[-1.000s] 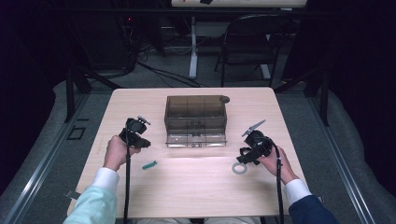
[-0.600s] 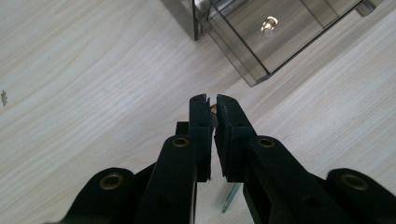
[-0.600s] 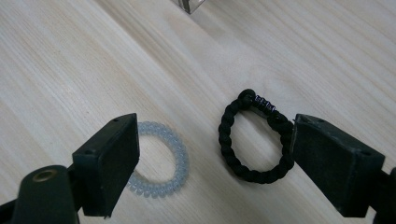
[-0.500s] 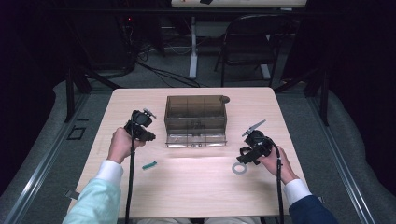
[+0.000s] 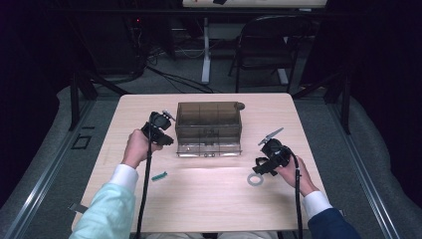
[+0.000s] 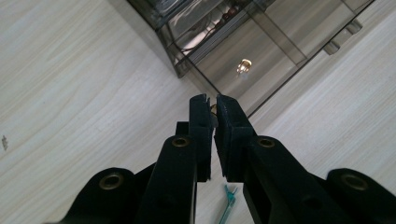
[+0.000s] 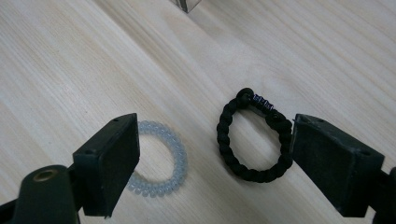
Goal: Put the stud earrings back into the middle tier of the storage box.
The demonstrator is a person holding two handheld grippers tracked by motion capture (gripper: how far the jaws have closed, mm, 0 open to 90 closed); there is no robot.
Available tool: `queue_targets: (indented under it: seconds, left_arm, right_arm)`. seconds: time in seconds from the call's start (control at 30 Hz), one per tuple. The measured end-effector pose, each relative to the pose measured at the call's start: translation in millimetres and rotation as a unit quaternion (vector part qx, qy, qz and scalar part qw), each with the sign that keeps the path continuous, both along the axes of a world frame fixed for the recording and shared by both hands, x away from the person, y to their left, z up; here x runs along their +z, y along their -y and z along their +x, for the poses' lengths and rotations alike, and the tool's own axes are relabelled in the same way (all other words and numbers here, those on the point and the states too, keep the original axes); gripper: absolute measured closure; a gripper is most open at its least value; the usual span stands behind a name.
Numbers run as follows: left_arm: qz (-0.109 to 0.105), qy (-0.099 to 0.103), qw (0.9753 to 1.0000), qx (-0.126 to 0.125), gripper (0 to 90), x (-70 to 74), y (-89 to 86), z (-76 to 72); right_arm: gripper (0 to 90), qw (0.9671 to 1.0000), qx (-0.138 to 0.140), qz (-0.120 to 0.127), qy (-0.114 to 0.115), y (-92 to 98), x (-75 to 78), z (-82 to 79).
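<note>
A smoky transparent organiser box (image 5: pixel 209 119) stands mid-table, and its corner (image 6: pixel 180 60) lies just ahead of my left gripper (image 6: pixel 212 105). That gripper (image 5: pixel 164 135) hovers at the box's left front corner, jaws pressed nearly together with a small gold-coloured bit glinting between the tips. Another small gold piece (image 6: pixel 243 66) lies inside the box. My right gripper (image 7: pixel 215 158) is open wide over the table, with a black braided bracelet (image 7: pixel 252 140) between its jaws, close to the right one. A clear coil hair tie (image 7: pixel 161 158) lies by the left jaw, and below the right gripper (image 5: pixel 261 167).
A small teal item (image 5: pixel 159 176) lies on the table near the left forearm, seen below the jaws (image 6: pixel 228 205). The wooden table (image 5: pixel 209 209) has bare room in front. A chair (image 5: pixel 268 45) and cables stand beyond the far edge.
My left gripper has moved forward and to the right, up to the box's left front corner. The right gripper has stayed over the bracelet and hair tie.
</note>
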State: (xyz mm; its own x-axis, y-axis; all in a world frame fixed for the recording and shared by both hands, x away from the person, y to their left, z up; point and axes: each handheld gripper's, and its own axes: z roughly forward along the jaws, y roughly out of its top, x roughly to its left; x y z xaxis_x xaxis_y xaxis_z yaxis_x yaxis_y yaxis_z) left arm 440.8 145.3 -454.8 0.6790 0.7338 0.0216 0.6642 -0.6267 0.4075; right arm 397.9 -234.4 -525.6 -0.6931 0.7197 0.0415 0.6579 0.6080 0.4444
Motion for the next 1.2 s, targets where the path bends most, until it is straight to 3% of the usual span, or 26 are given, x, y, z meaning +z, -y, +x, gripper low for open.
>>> queue_targets:
  seconds: [0.23, 0.77, 1.2]
  left_arm:
    - [0.007, -0.004, 0.9999, -0.014, 85.4, -1.6, 15.1, 6.1]
    - [0.019, -0.033, 0.9985, -0.039, 85.3, -23.7, 44.3, 19.2]
    - [0.031, -0.056, 0.9974, -0.034, 84.8, -40.8, 52.0, 26.6]
  right_arm:
    - [15.6, 1.0, 0.001, -0.003, 0.001, 0.9, 0.3, 0.1]
    - [15.6, 1.0, 0.004, -0.004, -0.001, 0.8, -0.4, 0.1]
    - [15.6, 1.0, 0.005, -0.005, -0.002, 0.6, -0.8, 0.1]
